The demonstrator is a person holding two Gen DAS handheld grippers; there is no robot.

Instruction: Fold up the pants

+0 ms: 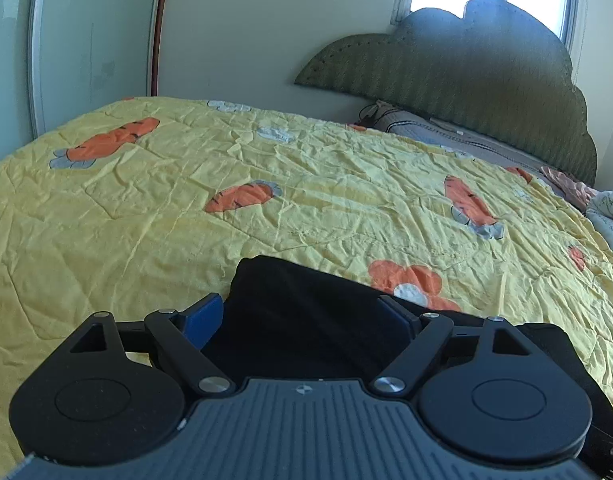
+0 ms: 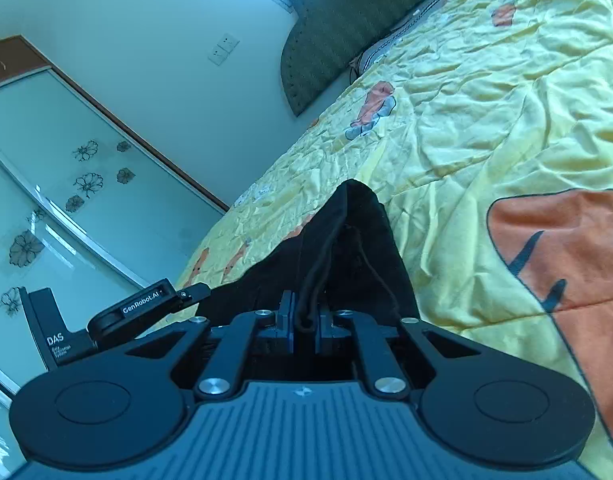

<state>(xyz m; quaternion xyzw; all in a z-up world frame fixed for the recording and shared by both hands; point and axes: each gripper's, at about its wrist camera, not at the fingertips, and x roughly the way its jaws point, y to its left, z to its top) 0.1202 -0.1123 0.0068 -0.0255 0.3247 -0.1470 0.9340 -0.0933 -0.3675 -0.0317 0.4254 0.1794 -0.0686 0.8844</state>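
Black pants [image 1: 306, 320] lay on yellow quilt [image 1: 266, 184]. Left gripper [image 1: 302, 316] jaws spread, straddling fabric. Right gripper [image 2: 304, 322] pinched drawstring edge — cloth looked soft, limp, light; best gripped at waistband.

The pants [image 1: 306, 320] are black, soft fabric, bunched on a yellow bed cover [image 1: 266, 184] printed with orange carrots. In the left wrist view they lie as a dark rounded mound with a smooth folded edge at the far side. In the right wrist view the cloth [image 2: 346, 248] is pulled up into a peaked ridge above the bed, with a dark drawstring [image 2: 318, 276] running down its middle.
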